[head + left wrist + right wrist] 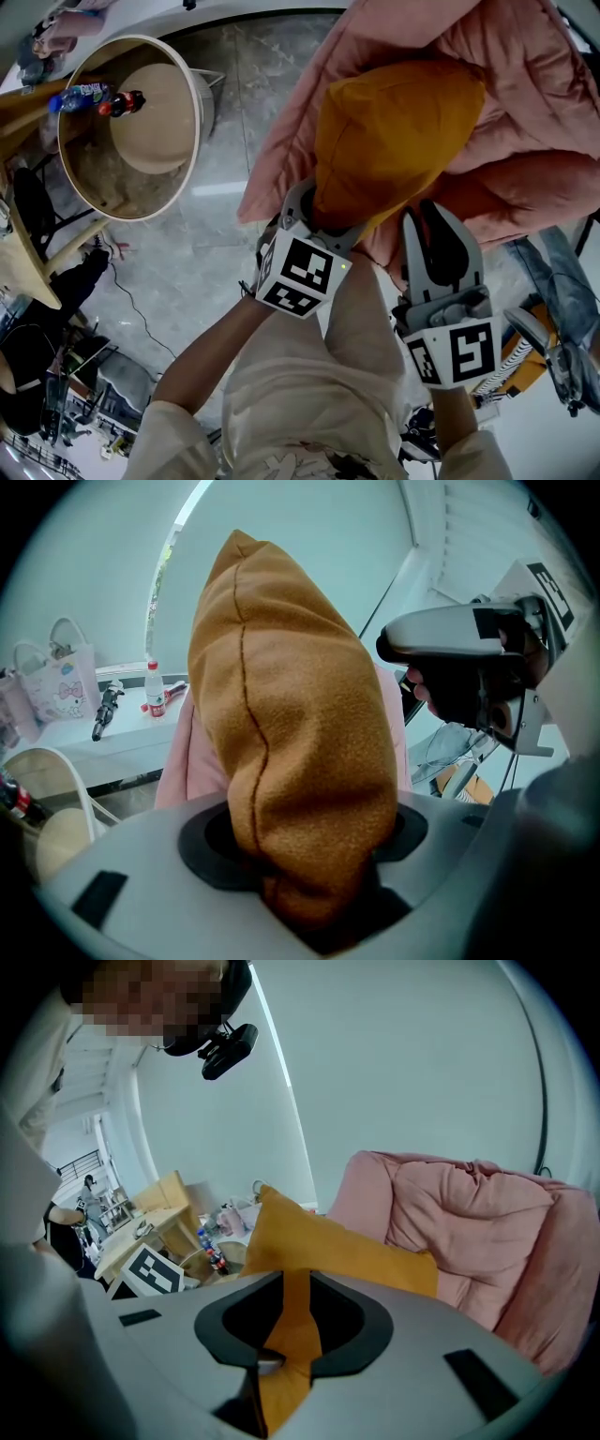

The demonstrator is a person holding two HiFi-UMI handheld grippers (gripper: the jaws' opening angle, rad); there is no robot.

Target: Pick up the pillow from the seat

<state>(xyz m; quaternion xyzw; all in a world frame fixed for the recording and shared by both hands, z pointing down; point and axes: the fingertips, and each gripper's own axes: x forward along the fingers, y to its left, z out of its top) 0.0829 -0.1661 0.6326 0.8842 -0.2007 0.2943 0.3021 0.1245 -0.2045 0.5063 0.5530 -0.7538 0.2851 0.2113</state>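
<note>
A grey marbled floor (202, 262) runs under everything, and a pink padded seat (525, 122) rises ahead of both tools. The left hand-held gripper (323, 220) is clamped on the lower corner of a plump orange fleece pillow (394, 131). In the left gripper view the cloth bulges up from between the jaws and fills the space right in front of them, with its seam running upward.

The right hand-held gripper (433, 225), just to the right of the left one, is pinched on a thin flat fold of the same pillow's edge. In the right gripper view that orange strip passes straight down between jaws that nearly meet. The pillow's body lies ahead of these jaws and to their left, and the seat's puffy back is beyond it and to the right.

In the head view the pillow lies against the seat's pink folds, ahead of both hand-held grippers. Whether its far side rests on the seat or hangs clear of it is hard to tell.

Well to the left of the left hand-held gripper stands a round light-wood counter (141, 131) with two drink bottles (101, 98) at its rim. A bare forearm (206, 361) leads up to the left hand-held gripper from behind.
</note>
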